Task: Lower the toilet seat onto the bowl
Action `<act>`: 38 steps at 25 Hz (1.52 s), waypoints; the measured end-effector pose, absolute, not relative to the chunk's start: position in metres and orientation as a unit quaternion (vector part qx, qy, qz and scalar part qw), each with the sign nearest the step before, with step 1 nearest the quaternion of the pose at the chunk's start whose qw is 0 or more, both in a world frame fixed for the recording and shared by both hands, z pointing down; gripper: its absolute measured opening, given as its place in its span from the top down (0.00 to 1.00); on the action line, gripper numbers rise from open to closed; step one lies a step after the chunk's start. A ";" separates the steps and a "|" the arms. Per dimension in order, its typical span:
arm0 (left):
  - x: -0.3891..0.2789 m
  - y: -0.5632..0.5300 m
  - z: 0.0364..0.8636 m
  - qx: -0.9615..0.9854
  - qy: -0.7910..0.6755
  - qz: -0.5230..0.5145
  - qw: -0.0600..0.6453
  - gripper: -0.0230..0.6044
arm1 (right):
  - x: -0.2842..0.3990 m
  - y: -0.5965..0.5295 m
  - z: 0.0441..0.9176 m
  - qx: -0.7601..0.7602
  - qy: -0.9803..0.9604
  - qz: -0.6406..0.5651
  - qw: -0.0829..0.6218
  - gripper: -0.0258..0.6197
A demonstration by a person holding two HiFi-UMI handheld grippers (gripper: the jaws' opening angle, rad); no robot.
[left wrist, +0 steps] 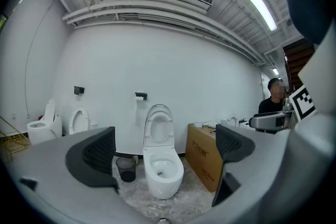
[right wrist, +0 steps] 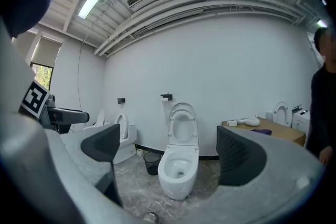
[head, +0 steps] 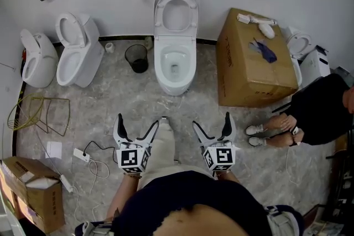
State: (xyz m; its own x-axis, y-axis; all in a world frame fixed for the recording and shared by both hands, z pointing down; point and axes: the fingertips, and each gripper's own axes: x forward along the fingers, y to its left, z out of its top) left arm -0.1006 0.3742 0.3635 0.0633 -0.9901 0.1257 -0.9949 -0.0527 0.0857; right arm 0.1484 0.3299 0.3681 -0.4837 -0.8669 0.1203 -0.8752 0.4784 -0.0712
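Toilet seat (head: 176,11): raised upright against the wall, behind the bowl (head: 175,66).
Left gripper (head: 138,121): held well short of the bowl; fingers spread wide, nothing between them.
Right gripper (head: 211,120): held well short of the bowl; fingers spread wide, nothing gripped.
Wastebasket (head: 136,58): set just left of the bowl.
Cardboard box (head: 251,63): placed right of the bowl.

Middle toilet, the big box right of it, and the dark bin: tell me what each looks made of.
Toilet: glazed white ceramic by the look, smooth and shiny; its raised seat may be plastic. Box: brown cardboard, matte, with folded edges. Bin: dark, faintly see-through, so probably wire mesh, though plastic is possible.
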 end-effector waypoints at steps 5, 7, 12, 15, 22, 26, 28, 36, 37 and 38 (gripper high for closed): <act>-0.110 0.330 0.366 0.733 -0.676 0.021 0.072 0.06 | 0.141 0.291 0.367 0.517 -0.854 0.058 0.028 0.10; -0.115 0.310 0.363 0.736 -0.674 0.017 0.068 0.06 | 0.136 0.272 0.366 0.520 -0.852 0.055 0.028 0.10; -0.132 0.259 0.368 0.743 -0.664 0.025 0.075 0.06 | 0.118 0.222 0.363 0.528 -0.847 0.058 0.034 0.10; -0.147 0.226 0.364 0.743 -0.664 0.027 0.077 0.06 | 0.104 0.188 0.358 0.527 -0.847 0.058 0.037 0.10; -0.182 0.147 0.368 0.740 -0.664 0.036 0.095 0.06 | 0.081 0.101 0.356 0.538 -0.840 0.057 0.041 0.10; -0.195 0.103 0.373 0.747 -0.656 0.043 0.100 0.06 | 0.070 0.054 0.356 0.544 -0.836 0.054 0.042 0.10; -0.201 0.080 0.373 0.749 -0.654 0.044 0.096 0.06 | 0.065 0.031 0.357 0.546 -0.835 0.053 0.039 0.10; -0.211 -0.002 0.369 0.761 -0.642 0.045 0.083 0.06 | 0.051 -0.047 0.352 0.549 -0.834 0.038 0.032 0.10; -0.210 -0.011 0.368 0.764 -0.639 0.044 0.081 0.06 | 0.051 -0.055 0.353 0.549 -0.834 0.038 0.032 0.10; -0.208 -0.020 0.368 0.766 -0.636 0.043 0.082 0.06 | 0.050 -0.063 0.354 0.548 -0.835 0.038 0.033 0.10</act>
